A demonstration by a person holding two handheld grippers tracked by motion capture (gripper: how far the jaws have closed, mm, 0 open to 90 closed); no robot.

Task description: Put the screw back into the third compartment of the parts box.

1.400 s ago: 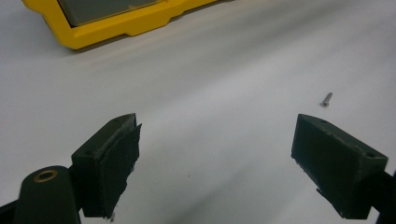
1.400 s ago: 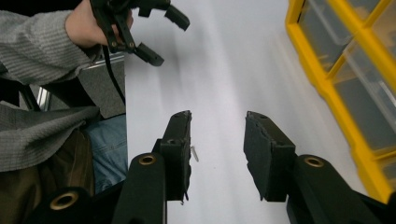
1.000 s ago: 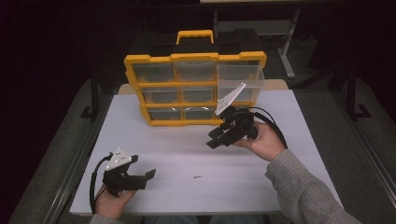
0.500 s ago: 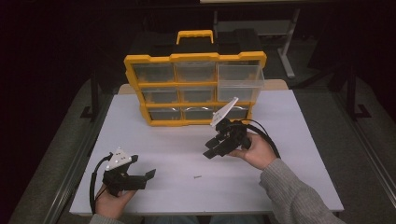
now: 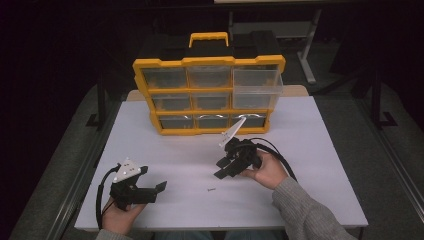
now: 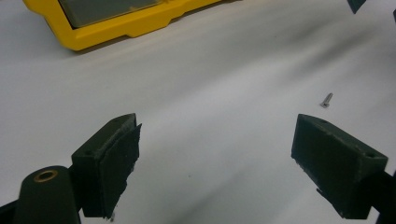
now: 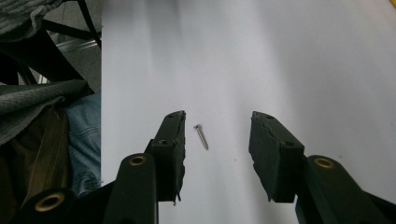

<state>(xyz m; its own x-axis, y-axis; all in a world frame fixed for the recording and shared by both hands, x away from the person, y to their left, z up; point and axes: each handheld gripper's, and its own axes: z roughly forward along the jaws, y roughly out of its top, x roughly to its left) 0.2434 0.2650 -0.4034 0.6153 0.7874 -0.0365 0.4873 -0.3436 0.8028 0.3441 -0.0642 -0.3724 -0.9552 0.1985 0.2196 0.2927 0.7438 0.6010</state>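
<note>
Right claw [image 5: 225, 167] open above a small screw [image 5: 211, 189] on the white tabletop [image 5: 320, 150].

A yellow drawer organizer [image 5: 209, 95] stands at the far edge, its upper right drawer [image 5: 257, 85] pulled out. The right gripper view shows the screw [image 7: 201, 136] lying between the spread jaws, nearer the left one — untouched. The left claw [image 5: 150, 190] rests wide open and empty, with the screw [image 6: 326, 99] just beyond it.

White desk [image 5: 320, 150]: a yellow-framed organizer case [image 5: 208, 97] with clear drawers stands upright at its far edge. One small screw [image 5: 211, 189] lies loose on the bare surface nearer the front, well apart from the case.
</note>
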